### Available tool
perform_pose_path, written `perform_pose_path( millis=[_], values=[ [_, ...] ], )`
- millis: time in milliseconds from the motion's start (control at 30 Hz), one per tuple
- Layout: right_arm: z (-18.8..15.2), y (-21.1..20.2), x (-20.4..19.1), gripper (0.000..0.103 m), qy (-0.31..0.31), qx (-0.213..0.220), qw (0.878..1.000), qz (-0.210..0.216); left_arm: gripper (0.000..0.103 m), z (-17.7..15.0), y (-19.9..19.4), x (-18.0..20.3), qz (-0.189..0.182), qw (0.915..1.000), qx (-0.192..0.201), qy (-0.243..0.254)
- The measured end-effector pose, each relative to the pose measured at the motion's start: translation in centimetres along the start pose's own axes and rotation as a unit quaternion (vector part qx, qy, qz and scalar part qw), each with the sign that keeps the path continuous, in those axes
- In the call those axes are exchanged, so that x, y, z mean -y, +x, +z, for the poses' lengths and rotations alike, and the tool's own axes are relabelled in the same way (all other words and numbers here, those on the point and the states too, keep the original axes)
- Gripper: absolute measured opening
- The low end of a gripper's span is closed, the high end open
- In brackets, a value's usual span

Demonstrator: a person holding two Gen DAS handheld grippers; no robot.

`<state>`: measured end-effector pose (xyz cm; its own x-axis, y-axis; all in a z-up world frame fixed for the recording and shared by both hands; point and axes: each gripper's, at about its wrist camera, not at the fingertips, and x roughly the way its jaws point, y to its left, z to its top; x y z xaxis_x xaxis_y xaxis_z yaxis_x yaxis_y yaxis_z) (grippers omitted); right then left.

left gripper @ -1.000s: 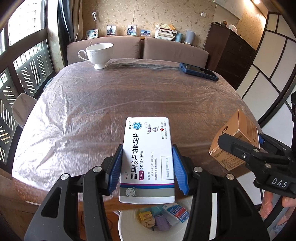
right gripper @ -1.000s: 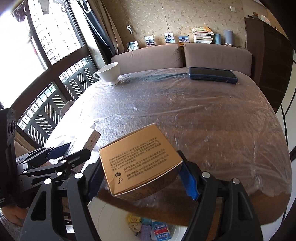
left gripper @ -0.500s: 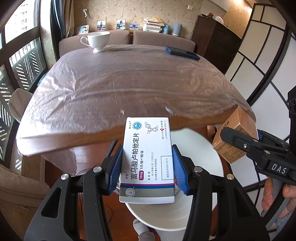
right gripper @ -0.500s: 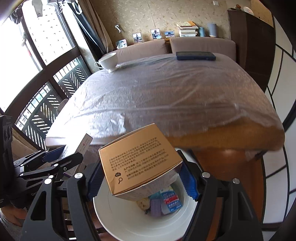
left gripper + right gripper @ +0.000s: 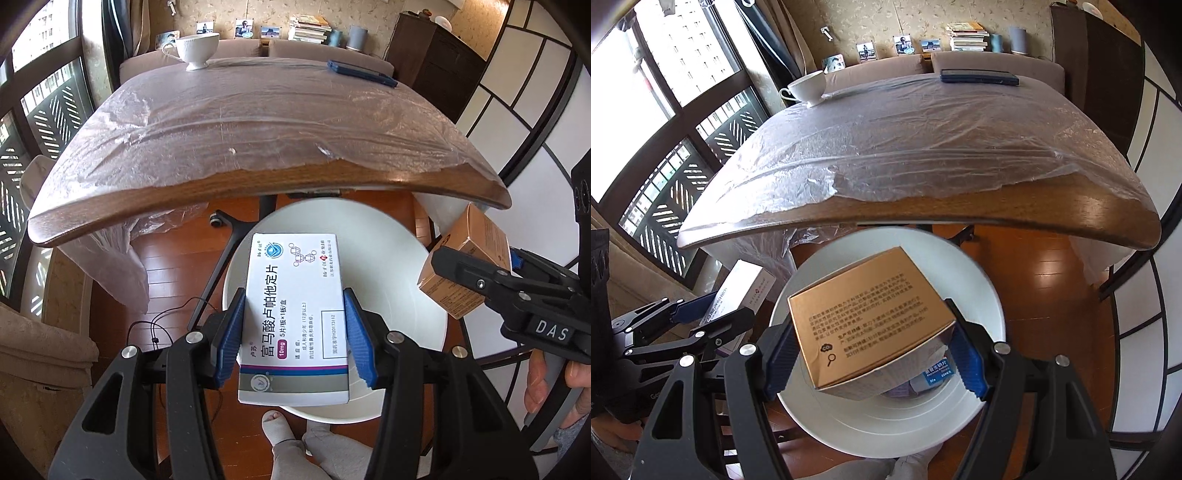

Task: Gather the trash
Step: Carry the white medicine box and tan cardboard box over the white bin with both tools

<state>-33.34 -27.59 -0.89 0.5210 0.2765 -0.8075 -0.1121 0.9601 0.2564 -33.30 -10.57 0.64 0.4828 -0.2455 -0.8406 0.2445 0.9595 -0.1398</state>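
Both tools moved off table over white bin (image 5: 399, 258); left tool (image 5: 293, 338) pinching medicine box (image 5: 295, 314), right tool (image 5: 875, 350) clamping tan box (image 5: 868, 317).

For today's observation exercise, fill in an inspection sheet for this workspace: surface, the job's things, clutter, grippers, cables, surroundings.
Surface: wooden table under wrinkled clear plastic film, film torn along the near edge.
Job's things: white medicine box with blue print; tan cardboard box; round white bin on the floor below both, small packets inside.
Clutter: white teacup and dark blue phone at the table's far end.
Grippers: left gripper shut on the medicine box; right gripper shut on the cardboard box.
Cables: thin black cable on the wooden floor.
Surroundings: brown sofa, stacked books, window.
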Motion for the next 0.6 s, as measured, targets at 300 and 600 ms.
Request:
perform_pose_path(
  millis=[300, 600],
  values=[
    [-0.6, 1.2, 0.7, 0.071, -0.005, -0.018, 1.000, 0.000, 0.052, -0.7, 1.8, 0.5, 0.010, 0.9998, -0.019, -0.001],
    [-0.4, 3.1, 1.2, 0.071, -0.008, -0.040, 0.999, -0.002, 0.052, -0.7, 3.5, 0.6, 0.017, 0.9992, -0.036, 0.001]
  ],
)
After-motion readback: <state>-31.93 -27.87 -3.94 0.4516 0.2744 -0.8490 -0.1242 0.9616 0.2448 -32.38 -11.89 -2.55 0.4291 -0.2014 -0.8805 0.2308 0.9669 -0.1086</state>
